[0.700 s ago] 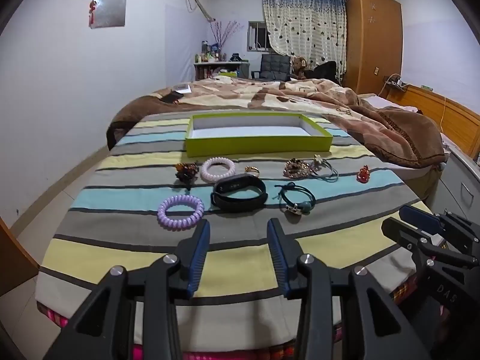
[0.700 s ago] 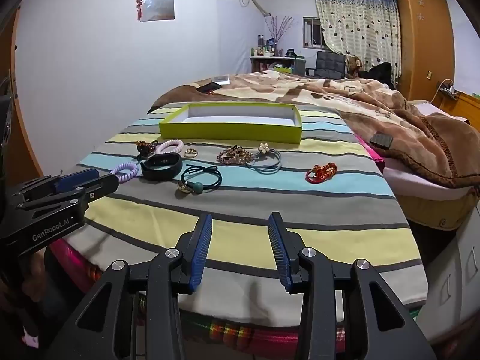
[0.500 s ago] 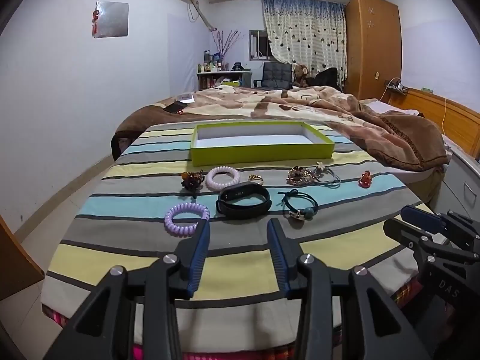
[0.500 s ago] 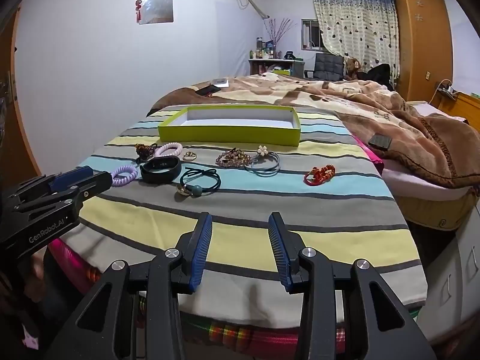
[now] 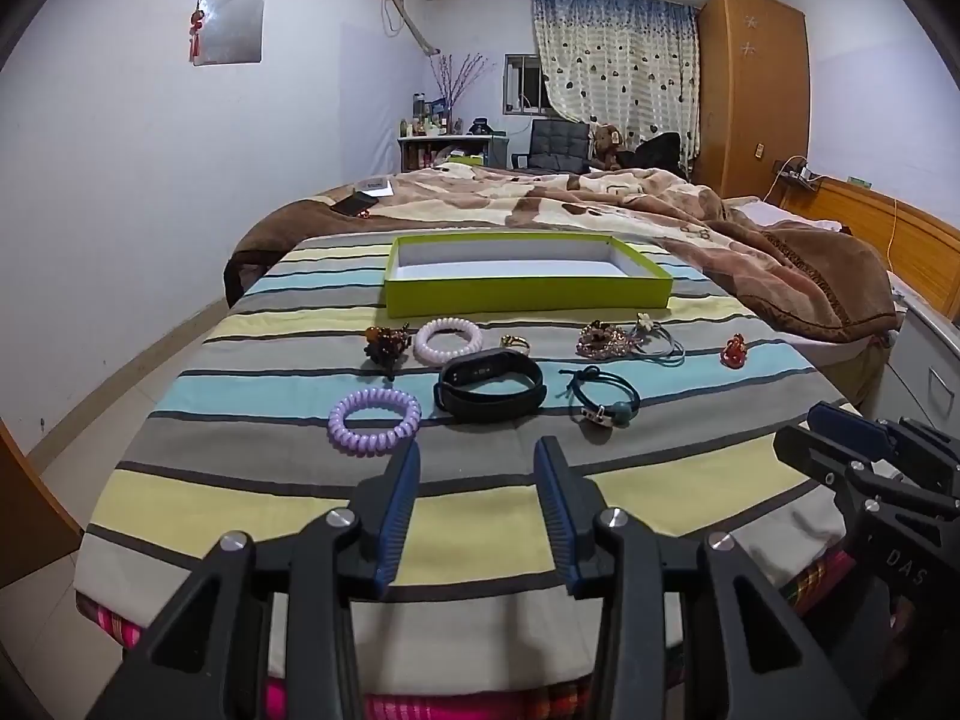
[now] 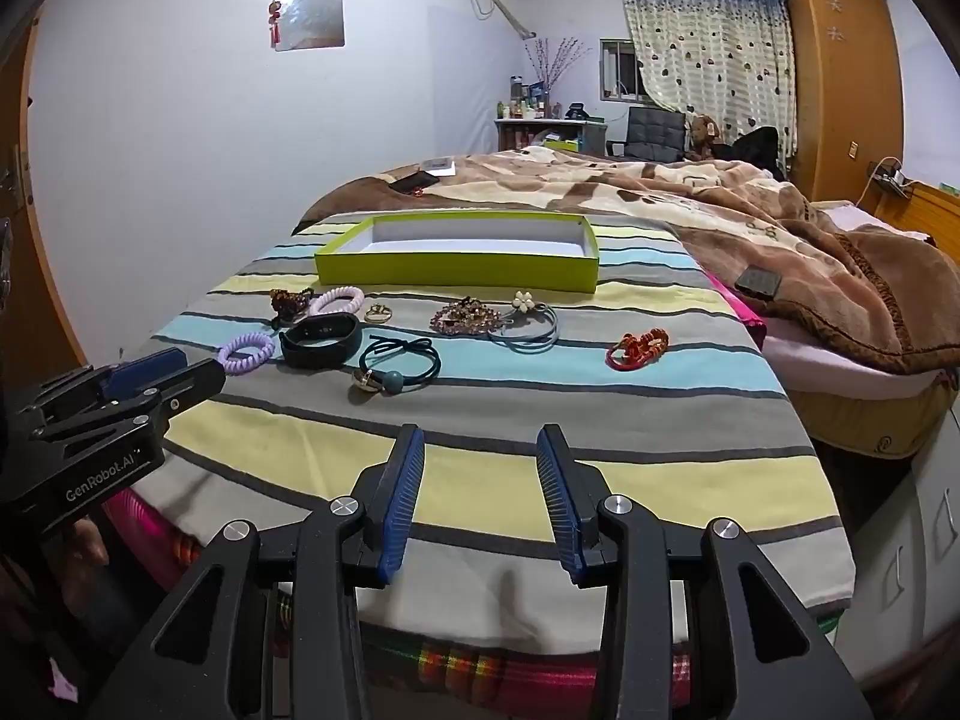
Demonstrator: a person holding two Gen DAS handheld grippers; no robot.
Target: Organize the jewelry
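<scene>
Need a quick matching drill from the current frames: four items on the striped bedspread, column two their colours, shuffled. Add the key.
Column 1:
1. coil hair tie nearest the left gripper
2. fitness band
3. knotted charm off alone toward the blanket side
4. tray behind the jewelry

Column 2:
A. lime green
B. red
C. lilac
D. black

Pairs: 1-C, 2-D, 3-B, 4-A
</scene>
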